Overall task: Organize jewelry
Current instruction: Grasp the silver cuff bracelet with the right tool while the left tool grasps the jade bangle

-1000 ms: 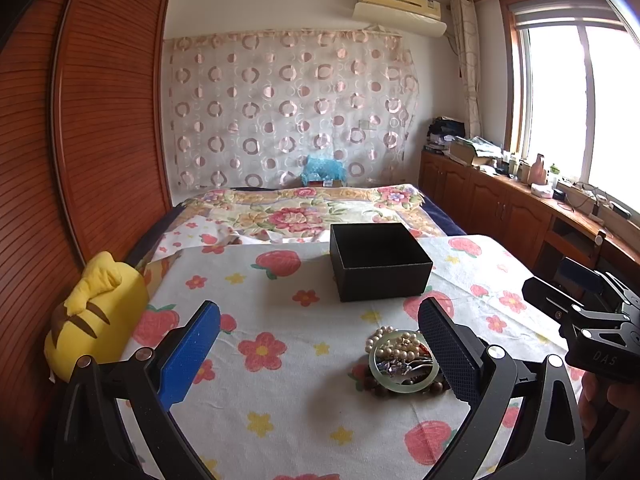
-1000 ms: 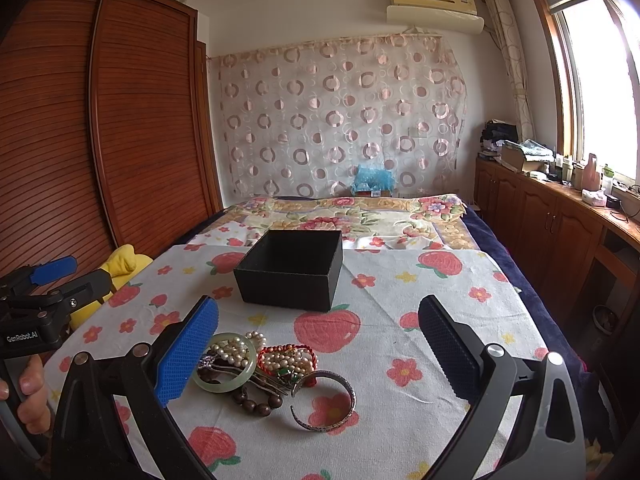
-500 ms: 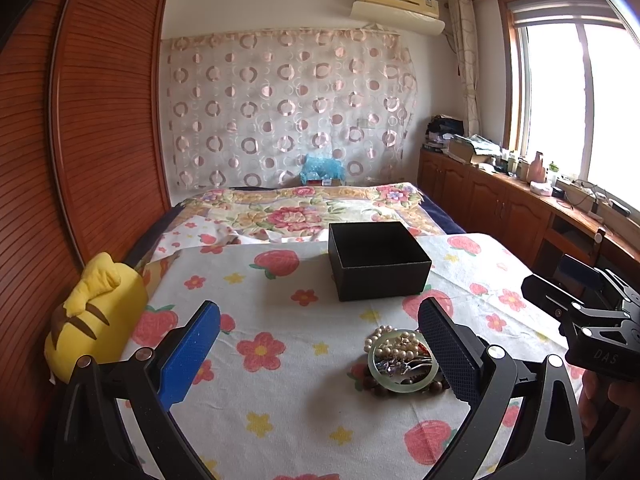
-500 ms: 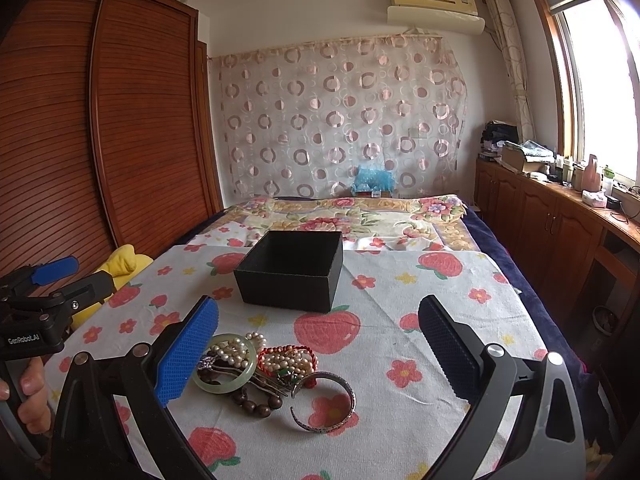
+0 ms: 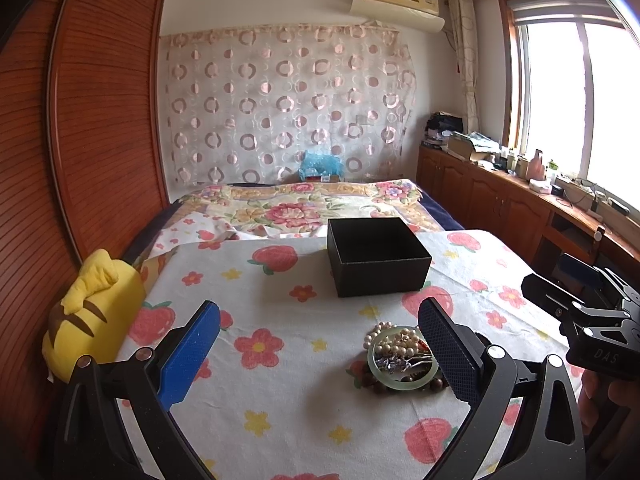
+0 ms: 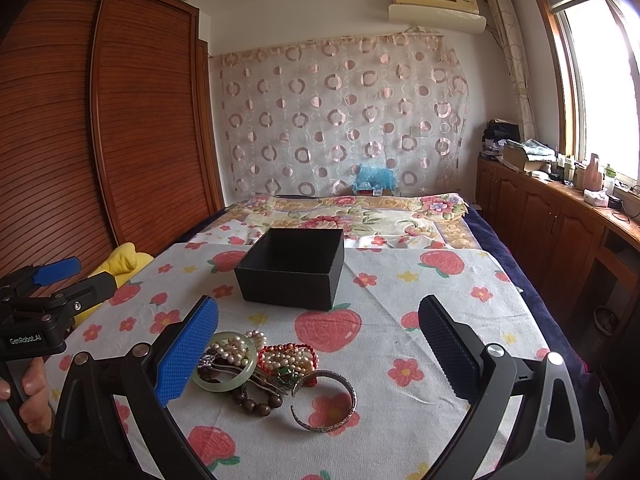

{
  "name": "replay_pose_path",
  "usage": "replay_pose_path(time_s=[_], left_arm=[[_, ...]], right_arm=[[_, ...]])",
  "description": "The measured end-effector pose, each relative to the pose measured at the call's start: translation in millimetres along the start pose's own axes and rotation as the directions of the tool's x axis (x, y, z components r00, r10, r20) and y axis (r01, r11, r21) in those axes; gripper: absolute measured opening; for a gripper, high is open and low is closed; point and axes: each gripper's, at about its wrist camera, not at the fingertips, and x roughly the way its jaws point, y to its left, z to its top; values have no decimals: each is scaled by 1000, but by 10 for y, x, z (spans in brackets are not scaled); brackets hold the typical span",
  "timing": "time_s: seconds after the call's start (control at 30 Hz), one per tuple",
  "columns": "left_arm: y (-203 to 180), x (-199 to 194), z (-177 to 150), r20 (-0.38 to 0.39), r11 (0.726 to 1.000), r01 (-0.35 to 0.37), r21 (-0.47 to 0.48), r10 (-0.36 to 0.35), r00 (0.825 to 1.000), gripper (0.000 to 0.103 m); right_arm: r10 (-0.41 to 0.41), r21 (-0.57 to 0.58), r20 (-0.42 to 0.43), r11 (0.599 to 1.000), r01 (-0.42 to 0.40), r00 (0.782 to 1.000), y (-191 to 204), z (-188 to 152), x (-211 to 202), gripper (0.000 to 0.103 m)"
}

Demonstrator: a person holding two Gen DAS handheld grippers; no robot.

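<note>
Nothing has visibly moved since the earlier frames. Centre frame, a flowered cloth covers the surface, with an open black box at its middle. Both the left gripper and right gripper hover with jaws wide, holding nothing. Lower centre lies a jewelry pile: green bangle, pearls, dark beads, silver cuff.

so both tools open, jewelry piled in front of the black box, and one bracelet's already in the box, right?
Not quite. The black box looks empty in the right wrist view; no bracelet is inside it. The rest stands: left tool and right tool are open, and the jewelry pile lies on the cloth in front of the box.
</note>
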Motion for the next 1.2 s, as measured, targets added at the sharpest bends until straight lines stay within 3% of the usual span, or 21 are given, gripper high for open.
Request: replay_pose_path(time_s=[0.23, 0.53, 0.7, 0.83, 0.97, 1.2], left_arm=[[-59, 174, -113, -45, 999, 34, 2, -34, 998, 96], [-88, 400, -335, -142, 996, 94, 10, -92, 986, 96], [-136, 516, -434, -194, 991, 127, 31, -119, 974, 96], [-179, 614, -495, -228, 988, 149, 39, -137, 964, 96], [-218, 682, -548, -262, 983, 176, 44, -159, 952, 96], [-282, 777, -620, -316, 976, 213, 46, -188, 930, 96]], right_arm=[[30, -16, -33, 999, -30, 999, 2, -44, 75, 100], [52, -43, -162, 997, -60, 985, -189, -337, 322, 96], [90, -55, -258, 993, -108, 962, -285, -484, 516, 87], [132, -69, -317, 984, -162, 939, -287, -549, 601, 86], [169, -93, -390, 971, -221, 905, -210, -615, 702, 85], [157, -141, -467, 959, -248, 870, -139, -649, 850, 78]])
